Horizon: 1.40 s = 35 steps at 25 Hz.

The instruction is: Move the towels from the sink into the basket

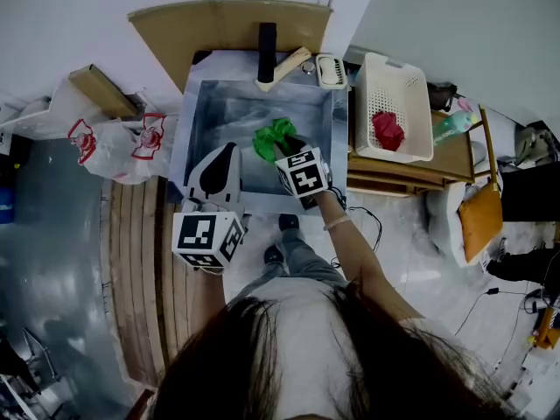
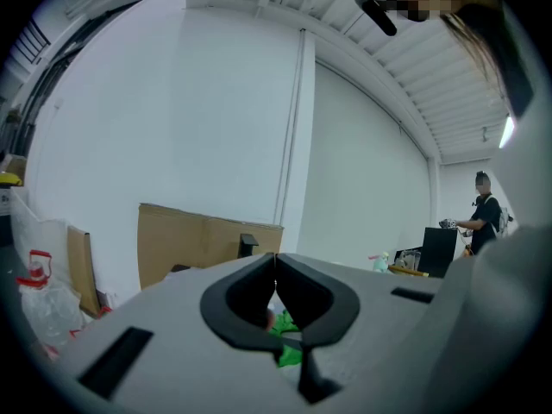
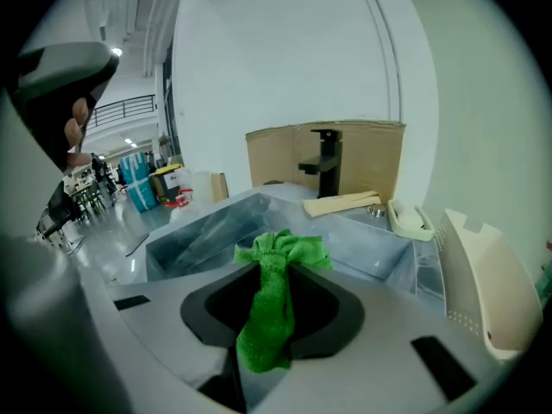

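Observation:
A green towel (image 1: pixel 273 136) hangs over the steel sink (image 1: pixel 203 112), pinched in my right gripper (image 1: pixel 286 150). In the right gripper view the green towel (image 3: pixel 274 300) droops through the jaws, which are shut on it, with the right gripper (image 3: pixel 278 264) above the sink basin (image 3: pixel 207 235). A red towel (image 1: pixel 388 130) lies in the white basket (image 1: pixel 418 94) to the right of the sink. My left gripper (image 1: pixel 229 149) sits at the sink's front edge, jaws shut and empty; in its own view the left gripper (image 2: pixel 275 270) points over the rim at the green towel (image 2: pixel 287 335).
A black faucet (image 1: pixel 267 49) and a soap dish (image 1: pixel 331 70) stand at the sink's back. The basket rests on a wooden shelf (image 1: pixel 455 160). Plastic bags (image 1: pixel 114 143) lie left of the sink, cardboard (image 1: pixel 227 24) leans behind it. A person (image 2: pixel 481 216) stands far right.

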Each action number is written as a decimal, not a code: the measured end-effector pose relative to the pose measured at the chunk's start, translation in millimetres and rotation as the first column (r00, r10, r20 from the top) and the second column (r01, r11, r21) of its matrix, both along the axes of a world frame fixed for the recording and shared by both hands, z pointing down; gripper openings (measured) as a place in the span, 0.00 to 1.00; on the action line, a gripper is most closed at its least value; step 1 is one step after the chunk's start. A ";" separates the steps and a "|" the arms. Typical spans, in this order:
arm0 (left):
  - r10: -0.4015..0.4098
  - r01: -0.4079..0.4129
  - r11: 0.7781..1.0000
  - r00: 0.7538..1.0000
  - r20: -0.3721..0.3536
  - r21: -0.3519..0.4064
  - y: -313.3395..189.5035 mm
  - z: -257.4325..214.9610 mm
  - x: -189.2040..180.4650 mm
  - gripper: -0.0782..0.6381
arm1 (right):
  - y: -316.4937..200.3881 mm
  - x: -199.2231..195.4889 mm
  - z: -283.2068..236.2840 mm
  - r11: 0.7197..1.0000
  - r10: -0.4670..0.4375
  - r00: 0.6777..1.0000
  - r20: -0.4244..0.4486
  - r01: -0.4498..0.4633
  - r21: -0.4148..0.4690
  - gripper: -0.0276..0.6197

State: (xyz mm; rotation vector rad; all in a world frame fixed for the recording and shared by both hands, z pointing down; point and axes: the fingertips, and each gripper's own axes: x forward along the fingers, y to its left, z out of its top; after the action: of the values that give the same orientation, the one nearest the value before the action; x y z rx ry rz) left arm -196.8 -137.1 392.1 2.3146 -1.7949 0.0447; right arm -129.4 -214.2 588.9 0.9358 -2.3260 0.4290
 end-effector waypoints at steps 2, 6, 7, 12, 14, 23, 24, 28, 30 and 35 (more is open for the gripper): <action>0.006 -0.006 1.000 1.000 0.008 0.008 6.9 -4.3 0.9 0.12 | 5.6 2.1 -11.5 1.000 0.009 1.000 0.011 -0.009 0.022 0.23; 0.016 -0.017 0.999 1.000 0.016 0.028 22.3 -13.3 2.1 0.12 | 18.6 7.4 -33.2 0.998 0.031 0.999 0.034 -0.033 0.062 0.23; 0.018 -0.018 0.999 1.000 0.018 0.033 26.5 -15.3 2.6 0.12 | 22.6 8.8 -38.5 0.997 0.034 0.999 0.042 -0.037 0.071 0.23; 0.038 -0.039 0.998 0.999 0.016 0.052 44.8 -24.3 5.6 0.12 | 41.4 16.2 -66.0 0.990 0.049 0.996 0.068 -0.058 0.130 0.23; 0.050 -0.051 0.997 0.999 0.016 0.060 53.0 -26.8 6.9 0.12 | 50.0 19.0 -76.4 0.986 0.061 0.995 0.078 -0.072 0.148 0.23; 0.108 -0.107 0.988 0.994 0.002 0.111 76.3 -45.7 11.4 0.12 | 81.9 28.5 -118.6 0.967 0.087 0.988 0.129 -0.115 0.228 0.23; 0.113 -0.112 0.987 0.994 0.000 0.113 77.7 -46.8 12.1 0.12 | 84.5 29.2 -122.7 0.965 0.090 0.987 0.135 -0.120 0.233 0.23; 0.133 -0.131 0.985 0.991 -0.010 0.115 78.0 -49.4 16.9 0.12 | 91.1 32.9 -138.8 0.957 0.101 0.983 0.154 -0.138 0.257 0.23; 0.147 -0.145 0.983 0.989 -0.013 0.115 76.7 -49.4 20.4 0.12 | 93.1 35.8 -145.5 0.952 0.108 0.980 0.165 -0.150 0.268 0.23; 0.188 -0.186 0.975 0.982 -0.006 0.119 71.5 -49.6 35.0 0.12 | 95.6 48.9 -157.7 0.939 0.125 0.975 0.183 -0.176 0.296 0.23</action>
State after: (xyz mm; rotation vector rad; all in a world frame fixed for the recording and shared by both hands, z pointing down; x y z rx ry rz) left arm -161.9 -65.7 342.5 2.5518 -1.6069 -0.0526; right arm -80.5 -118.6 431.2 1.2786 -2.5263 0.2062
